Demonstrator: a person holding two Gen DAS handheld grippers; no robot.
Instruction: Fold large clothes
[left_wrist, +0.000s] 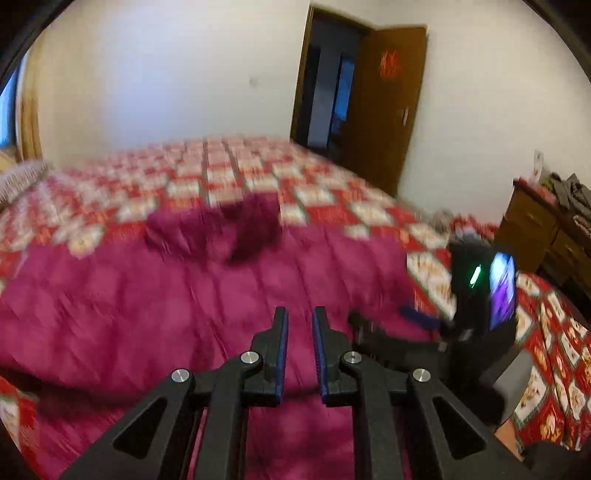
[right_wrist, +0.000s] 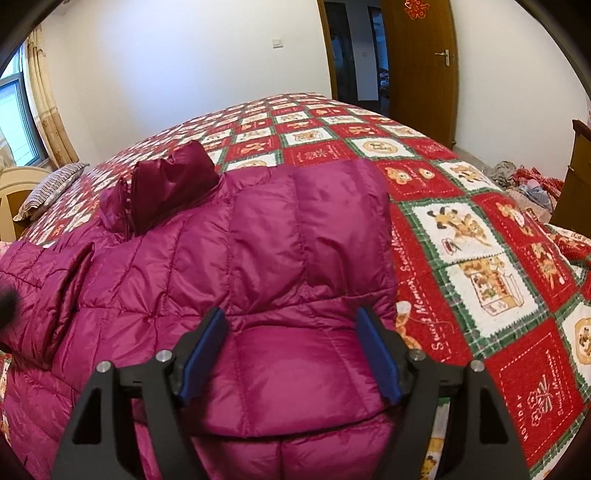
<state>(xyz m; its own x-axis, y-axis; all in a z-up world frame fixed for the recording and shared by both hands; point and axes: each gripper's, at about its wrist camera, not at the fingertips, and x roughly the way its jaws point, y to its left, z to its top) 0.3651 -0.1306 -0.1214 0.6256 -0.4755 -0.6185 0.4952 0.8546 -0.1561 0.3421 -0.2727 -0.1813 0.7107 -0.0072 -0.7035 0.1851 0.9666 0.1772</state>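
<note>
We found the magenta down jacket spread across the near side of the bed, on the red patchwork quilt, with its darker hood bunched at the far end and a sleeve folded across the body. We judged the garment light, soft and puffy, with a smooth, shiny shell likely to slip and to spring back out of any fold; a hem edge, cuff or stitched seam seemed the surest place to pinch, since the padded panels would compress under the pads. The right gripper stood wide open over the folded sleeve, one blue pad either side of the panel, holding nothing. The left gripper hovered above the jacket's body with only a narrow gap between its pads; nothing appeared between them, though this view was badly blurred. The right gripper's housing showed beside it.
</note>
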